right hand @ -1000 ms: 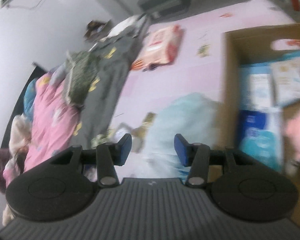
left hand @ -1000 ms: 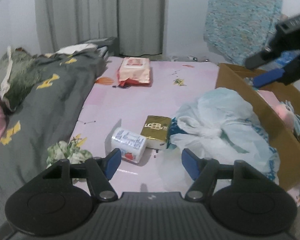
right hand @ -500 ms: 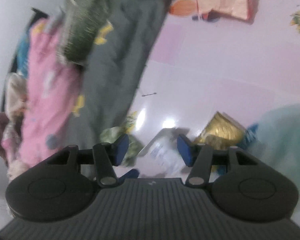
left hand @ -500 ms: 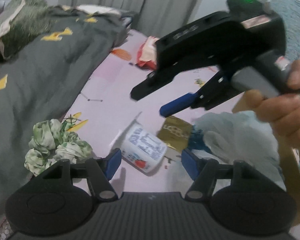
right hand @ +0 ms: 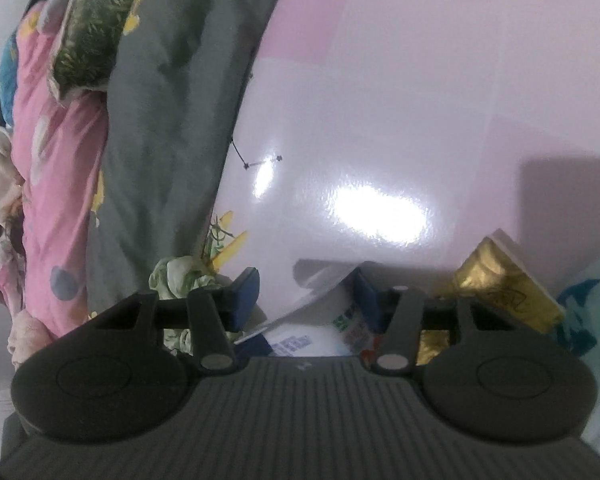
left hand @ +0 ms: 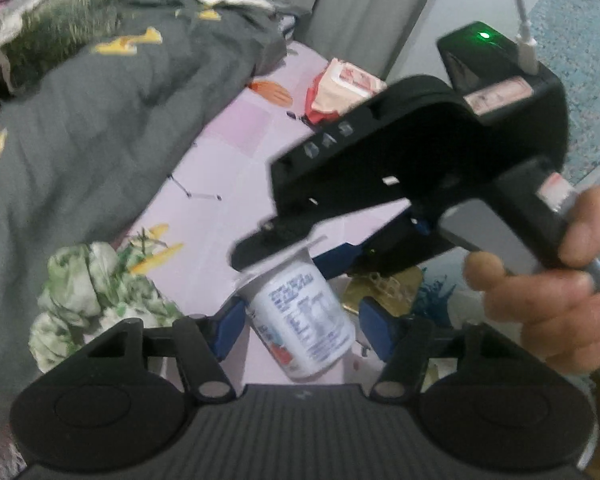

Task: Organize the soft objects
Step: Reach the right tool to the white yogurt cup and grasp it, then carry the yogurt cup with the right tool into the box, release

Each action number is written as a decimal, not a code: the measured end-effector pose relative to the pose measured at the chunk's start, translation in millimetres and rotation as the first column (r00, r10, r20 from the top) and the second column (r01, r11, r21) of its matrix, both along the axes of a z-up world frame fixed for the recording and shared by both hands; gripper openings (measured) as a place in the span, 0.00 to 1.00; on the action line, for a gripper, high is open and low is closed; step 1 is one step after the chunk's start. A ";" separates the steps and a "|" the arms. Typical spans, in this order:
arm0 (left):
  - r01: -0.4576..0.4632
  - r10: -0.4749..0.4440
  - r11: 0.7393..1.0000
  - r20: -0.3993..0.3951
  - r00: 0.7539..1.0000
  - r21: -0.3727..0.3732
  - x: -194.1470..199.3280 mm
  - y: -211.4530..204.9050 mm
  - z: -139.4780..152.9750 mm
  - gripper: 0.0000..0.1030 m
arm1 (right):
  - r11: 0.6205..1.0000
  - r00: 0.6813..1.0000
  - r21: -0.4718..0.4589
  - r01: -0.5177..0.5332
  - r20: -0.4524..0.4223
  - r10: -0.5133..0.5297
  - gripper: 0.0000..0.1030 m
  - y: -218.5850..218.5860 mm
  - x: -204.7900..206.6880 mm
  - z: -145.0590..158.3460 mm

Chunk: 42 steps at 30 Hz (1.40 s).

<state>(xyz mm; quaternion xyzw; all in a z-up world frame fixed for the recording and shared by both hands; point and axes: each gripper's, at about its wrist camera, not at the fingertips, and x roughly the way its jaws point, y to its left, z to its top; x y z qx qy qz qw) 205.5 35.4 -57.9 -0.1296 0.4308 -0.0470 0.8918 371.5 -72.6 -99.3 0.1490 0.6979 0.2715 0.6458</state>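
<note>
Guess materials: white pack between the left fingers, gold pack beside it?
white pack: looks like thin plastic film, printed, with a flared sealed end; likely soft tissues inside. gold pack: probably metallic foil film, judging by its shiny creases.

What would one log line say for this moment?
right hand-held gripper: open, over tissue pack | left hand-held gripper: open, straddling pack | pack: on mat

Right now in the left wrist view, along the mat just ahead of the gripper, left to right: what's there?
Grey quilt → green-white crumpled cloth → white tissue pack → gold packet → person's hand holding the right gripper.
</note>
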 end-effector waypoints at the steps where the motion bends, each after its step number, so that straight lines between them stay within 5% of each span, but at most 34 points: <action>1: 0.006 -0.006 1.000 0.022 1.000 0.017 -2.3 -1.4 2.5 0.61 | 1.000 1.000 0.008 0.003 0.008 -0.003 0.38 -2.8 -0.5 2.7; 8: 0.041 -0.050 0.994 0.086 0.995 0.102 -18.6 -8.1 2.6 0.54 | 0.996 0.998 0.089 0.009 0.056 -0.015 0.25 -27.7 -16.3 25.1; 17: 0.058 -0.075 0.985 0.099 0.992 0.165 -32.3 -15.3 5.6 0.47 | 0.996 0.995 0.087 0.004 0.104 -0.013 0.22 -31.3 -36.6 31.9; 26: 0.125 -0.172 0.969 0.223 0.960 0.212 -56.2 -43.6 65.4 0.47 | 0.988 0.970 0.146 0.039 0.233 -0.073 0.22 -65.1 -71.9 101.7; 33: 0.304 -0.355 0.932 0.320 0.879 0.198 -75.9 -110.9 118.6 0.47 | 0.960 0.912 0.211 0.182 0.329 -0.245 0.23 -166.1 -124.6 174.9; 37: 0.454 -0.491 0.871 0.326 0.808 0.188 -84.7 -170.5 130.9 0.47 | 0.924 0.849 0.220 0.314 0.370 -0.377 0.24 -244.7 -170.3 201.0; 42: 0.617 -0.629 0.776 0.252 0.736 0.135 -88.3 -243.0 120.5 0.47 | 0.855 0.776 0.190 0.483 0.359 -0.518 0.25 -330.3 -226.1 198.3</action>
